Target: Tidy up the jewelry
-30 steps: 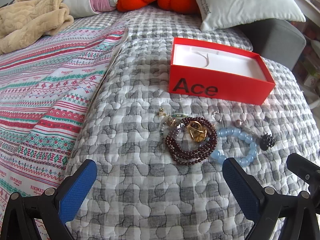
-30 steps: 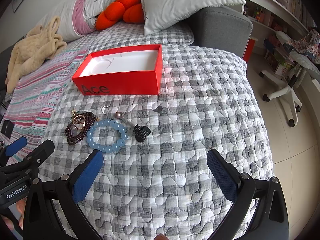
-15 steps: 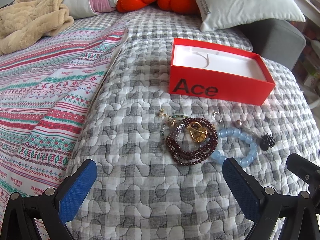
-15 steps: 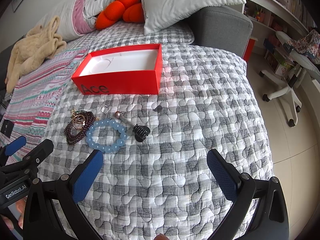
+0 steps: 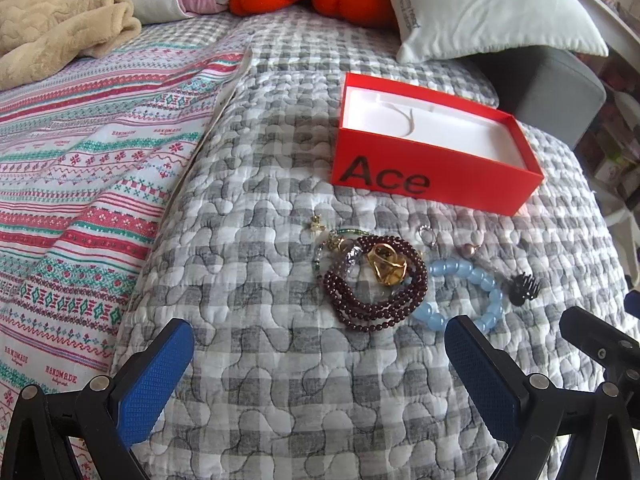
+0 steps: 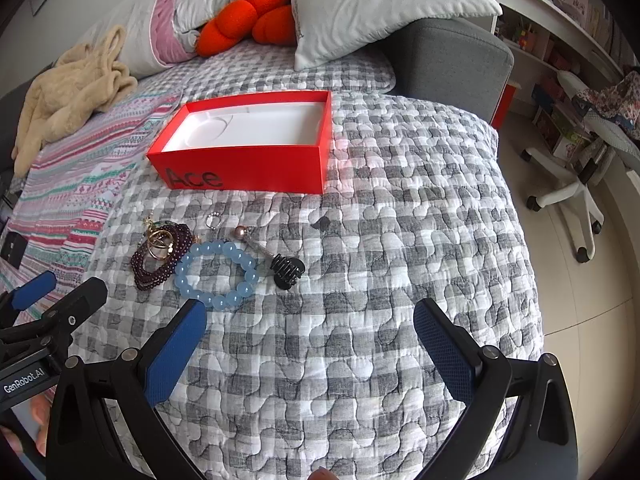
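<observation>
While both jaws gape empty, jewelry pile (image 5: 376,276) beyond them, red box (image 6: 248,148) farther.

Glossy blue bead bracelet (image 6: 216,276) on matt quilted cloth bedspread (image 6: 360,320).

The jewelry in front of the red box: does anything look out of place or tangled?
Yes. A gold ring and a green strand lie tangled in the dark red bead bracelet. A black hair clip sits among the jewelry. The red box holds none yet.

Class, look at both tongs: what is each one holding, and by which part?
Nothing. The left tongs and right tongs are both open above the quilt, short of the jewelry.
</observation>
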Available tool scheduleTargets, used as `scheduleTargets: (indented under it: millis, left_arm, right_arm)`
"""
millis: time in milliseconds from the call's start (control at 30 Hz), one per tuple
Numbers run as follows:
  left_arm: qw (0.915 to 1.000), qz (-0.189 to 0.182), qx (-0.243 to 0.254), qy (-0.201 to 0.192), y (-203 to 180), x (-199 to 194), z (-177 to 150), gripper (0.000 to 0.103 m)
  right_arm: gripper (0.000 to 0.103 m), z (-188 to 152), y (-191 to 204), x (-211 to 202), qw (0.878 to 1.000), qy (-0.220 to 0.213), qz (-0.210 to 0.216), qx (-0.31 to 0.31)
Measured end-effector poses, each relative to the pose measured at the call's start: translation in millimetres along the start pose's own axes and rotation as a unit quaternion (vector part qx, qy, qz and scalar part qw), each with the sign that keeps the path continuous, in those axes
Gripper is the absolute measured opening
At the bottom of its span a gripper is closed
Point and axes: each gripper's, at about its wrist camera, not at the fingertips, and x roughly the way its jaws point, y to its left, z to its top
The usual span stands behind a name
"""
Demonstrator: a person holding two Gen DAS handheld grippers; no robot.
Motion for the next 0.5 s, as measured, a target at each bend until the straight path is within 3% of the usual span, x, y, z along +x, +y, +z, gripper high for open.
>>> scheduleTargets:
  millis: [167,333,433,500]
  left_arm:
    - [0.9993,-0.033,-0.018,-0.002,8.5,2.1,8.2,0.103]
    - [0.9982,-0.056,0.0,0.023,6.1,10.4,30.0,0.103]
    - [0.9963,-0.074,0.003,0.045,11.0,24.1,38.1,0.099]
    - [0.9941,-0.093,-0.019,0.052,22.4,35.8,36.8,0.088]
  right_arm:
    - [0.103,9.1,-7.2,4.4,1.0,0.011,0.011,-0.002]
    - [0.103,25.7,-11.1,19.3,0.998,0.042,0.045,-0.021]
    - [0.103,33.7,-18.8,27.6,0.996,0.055,0.068,-0.01]
    - [0.103,35.0,-23.3,33.8,0.994,0.063,0.085,-0.002]
